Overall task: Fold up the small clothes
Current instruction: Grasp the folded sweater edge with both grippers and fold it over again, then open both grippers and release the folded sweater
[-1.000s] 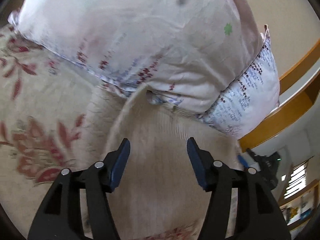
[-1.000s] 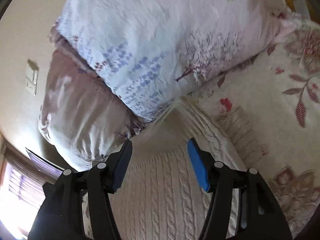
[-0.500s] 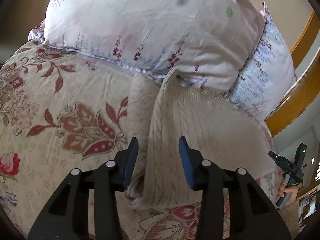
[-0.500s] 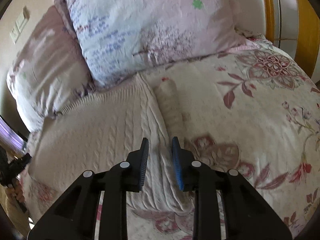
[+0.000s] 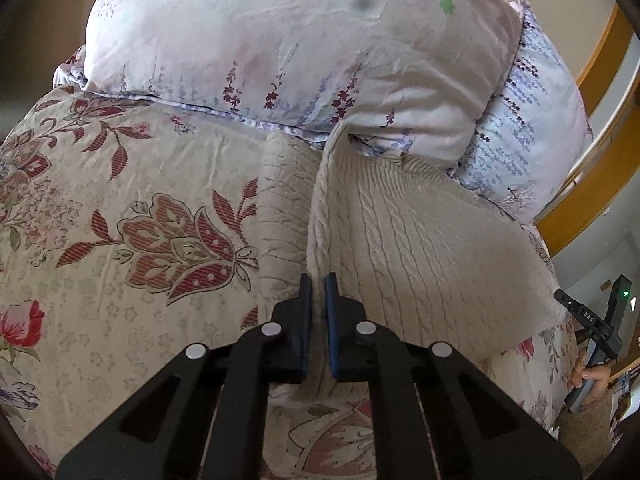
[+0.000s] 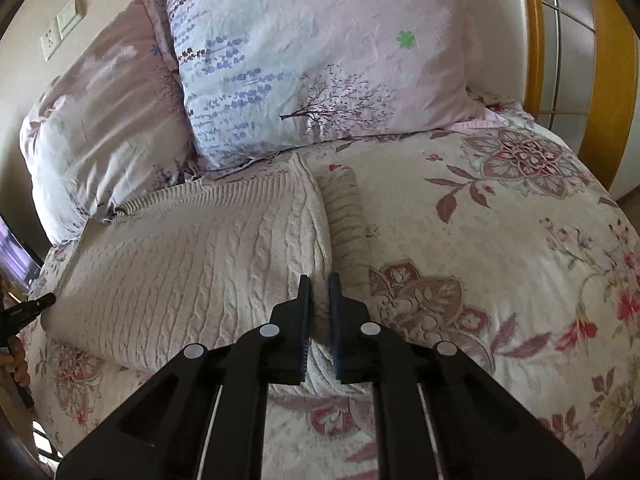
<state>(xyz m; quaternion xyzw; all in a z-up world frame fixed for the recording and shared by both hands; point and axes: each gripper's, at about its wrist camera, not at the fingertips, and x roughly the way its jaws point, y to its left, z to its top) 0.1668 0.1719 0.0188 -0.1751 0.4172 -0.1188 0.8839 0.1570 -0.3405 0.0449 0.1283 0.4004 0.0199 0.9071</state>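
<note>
Floral bedspread (image 5: 120, 208) underneath, two pale printed pillows (image 5: 300, 52) stacked at the head, orange wooden frame (image 5: 592, 152) off to one side. Only in the right wrist view: wall switch and socket (image 6: 60, 26) past the pillows. Only in the left: the other gripper's handle, probably, at the bed's edge. Cream cable-knit sweater (image 5: 420, 248) laid flat mid-bed, long axis running from the near edge toward the pillows, ribbed hem tucked against them, a sleeve (image 6: 346, 216) alongside. Left gripper (image 5: 318, 292) pinched narrow on the sweater's folded edge; right gripper (image 6: 319, 294) clamped likewise on its edge.
</note>
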